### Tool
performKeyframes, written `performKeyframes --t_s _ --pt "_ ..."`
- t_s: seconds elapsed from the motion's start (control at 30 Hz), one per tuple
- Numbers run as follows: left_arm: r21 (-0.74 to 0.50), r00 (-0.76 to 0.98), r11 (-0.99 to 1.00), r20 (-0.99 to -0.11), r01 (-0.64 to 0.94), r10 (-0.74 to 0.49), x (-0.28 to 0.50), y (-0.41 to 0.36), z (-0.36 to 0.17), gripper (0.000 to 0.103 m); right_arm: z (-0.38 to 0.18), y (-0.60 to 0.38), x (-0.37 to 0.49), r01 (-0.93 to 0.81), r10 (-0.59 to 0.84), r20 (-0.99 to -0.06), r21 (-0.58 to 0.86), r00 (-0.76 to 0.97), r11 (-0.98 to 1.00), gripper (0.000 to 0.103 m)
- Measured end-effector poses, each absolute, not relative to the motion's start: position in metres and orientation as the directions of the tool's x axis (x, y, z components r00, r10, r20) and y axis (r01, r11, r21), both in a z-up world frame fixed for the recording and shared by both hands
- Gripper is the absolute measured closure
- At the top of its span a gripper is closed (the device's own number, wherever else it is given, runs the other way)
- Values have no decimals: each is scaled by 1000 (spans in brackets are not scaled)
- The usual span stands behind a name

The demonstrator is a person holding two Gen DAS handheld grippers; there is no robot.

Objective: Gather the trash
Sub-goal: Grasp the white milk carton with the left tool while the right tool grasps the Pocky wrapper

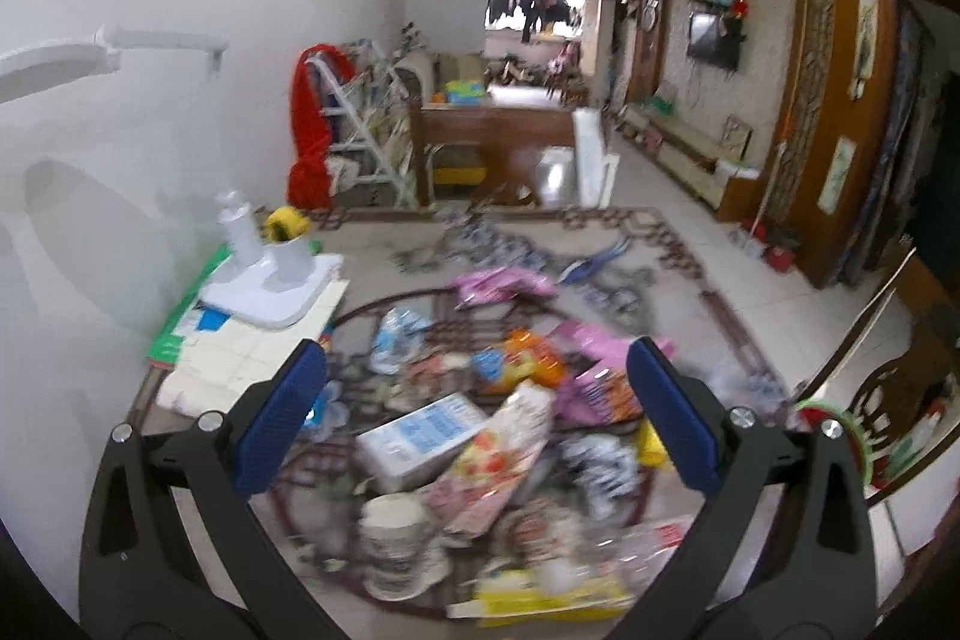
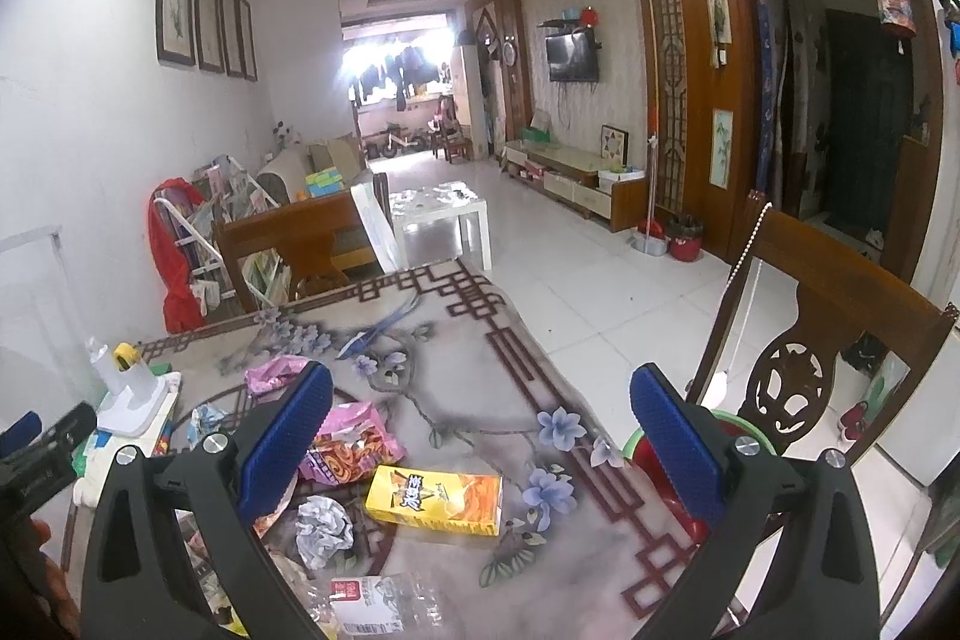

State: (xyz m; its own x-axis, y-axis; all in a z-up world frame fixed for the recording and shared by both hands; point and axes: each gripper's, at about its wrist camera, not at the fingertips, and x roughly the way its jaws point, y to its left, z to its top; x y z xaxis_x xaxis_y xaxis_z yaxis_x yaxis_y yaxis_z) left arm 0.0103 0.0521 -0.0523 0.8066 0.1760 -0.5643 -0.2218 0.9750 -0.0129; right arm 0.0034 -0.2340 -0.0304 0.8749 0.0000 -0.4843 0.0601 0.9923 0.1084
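Both are held wide and empty: the left hand-held gripper [image 1: 474,418] above a trash heap [image 1: 480,436] mid-worktop, the right hand-held gripper [image 2: 480,436] over a yellow carton [image 2: 435,499] nearer the right edge. A pick is judged pending; descent and closing are called for. A red bin [image 2: 678,505] is seen just beyond that edge, beside a chair [image 2: 834,340].

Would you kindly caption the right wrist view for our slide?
Open right gripper above a yellow box and crumpled paper.
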Motion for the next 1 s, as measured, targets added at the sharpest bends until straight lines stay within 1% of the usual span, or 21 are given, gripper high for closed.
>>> performKeyframes --t_s 0.07,0.13,0.2,0.3,0.4,0.43,0.53,0.57,0.6,0.77,0.9,0.93,0.97,1.0 --pt "13 777 976 -603 -217 181 11 65 -69 5 -34 -233 7 57 2 -496 103 868 993 7" --pt "16 753 982 -640 -188 154 11 73 -88 5 -38 -232 11 55 2 -509 97 861 994 7" --pt "20 696 987 -707 -158 125 15 84 -113 5 -43 -230 16 52 6 -529 95 849 994 7" --pt "6 646 991 -757 -136 93 22 96 -137 13 -50 -226 23 41 16 -556 90 831 995 7" --pt "4 596 995 -800 -99 62 41 107 -157 16 -58 -220 31 25 25 -582 77 813 997 7" --pt "4 576 999 -817 -54 34 52 110 -163 16 -60 -220 32 21 27 -586 74 810 997 7" --pt "97 554 995 -830 35 61 77 116 -173 16 -66 -216 37 11 25 -604 55 797 998 7" --pt "104 542 993 -838 53 58 83 119 -177 16 -68 -215 39 12 24 -613 54 790 998 7" --pt "105 513 991 -857 80 49 94 124 -185 16 -69 -216 42 12 26 -621 58 783 998 7" --pt "29 350 976 -935 218 -50 122 130 -219 16 -80 -216 51 21 27 -654 66 756 998 7" --pt "22 323 973 -945 229 -55 132 129 -231 17 -92 -217 61 40 17 -685 67 729 997 7" --pt "7 320 976 -945 218 -65 136 130 -232 18 -95 -217 63 39 20 -692 70 722 997 7" --pt "-15 317 978 -945 209 -82 139 132 -233 23 -100 -216 67 32 31 -709 75 704 997 7" --pt "-32 315 979 -944 200 -95 143 133 -234 34 -103 -214 69 24 39 -716 78 697 997 7"
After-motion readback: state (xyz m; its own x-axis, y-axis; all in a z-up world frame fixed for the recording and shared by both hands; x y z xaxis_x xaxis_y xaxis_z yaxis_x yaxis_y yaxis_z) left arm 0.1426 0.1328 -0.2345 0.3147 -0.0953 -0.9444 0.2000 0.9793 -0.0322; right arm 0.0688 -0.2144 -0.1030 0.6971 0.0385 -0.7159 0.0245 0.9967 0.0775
